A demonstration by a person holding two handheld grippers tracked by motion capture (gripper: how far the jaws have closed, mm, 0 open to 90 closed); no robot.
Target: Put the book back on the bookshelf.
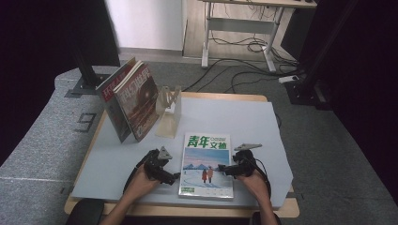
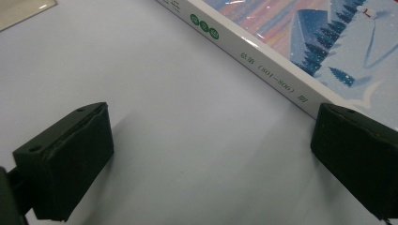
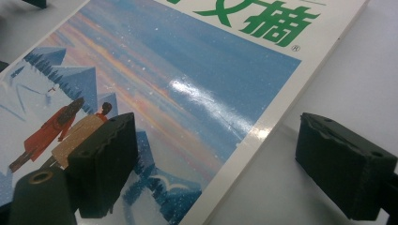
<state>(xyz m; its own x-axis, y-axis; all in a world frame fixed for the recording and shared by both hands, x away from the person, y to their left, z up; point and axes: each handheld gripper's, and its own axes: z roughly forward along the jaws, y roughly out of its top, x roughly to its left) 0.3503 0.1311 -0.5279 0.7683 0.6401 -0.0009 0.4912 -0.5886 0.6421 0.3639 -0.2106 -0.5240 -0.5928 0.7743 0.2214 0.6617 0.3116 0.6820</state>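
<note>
The magazine lies flat on the grey table mat, low in the middle of the high view, with a gripper at each long edge. The left gripper sits at its left edge; in the left gripper view its jaws stand wide apart, one near the spine and the other over bare mat, gripping nothing. The right gripper straddles the right edge: in the right gripper view 1 jaw hovers over the cover and the other beside the edge, wide open, nothing clamped.

The step in hand looks like lifting the magazine by its edges. To do it well, each lower jaw should slide under the edge while staying level, then close firmly near mid-length so the glossy cover does not slip or sag. Both hands should rise together.

Count: 1 magazine flat on the mat; 2 magazines leaning upright at the upper left; 1 clear stand beside them; 2 grippers.
</note>
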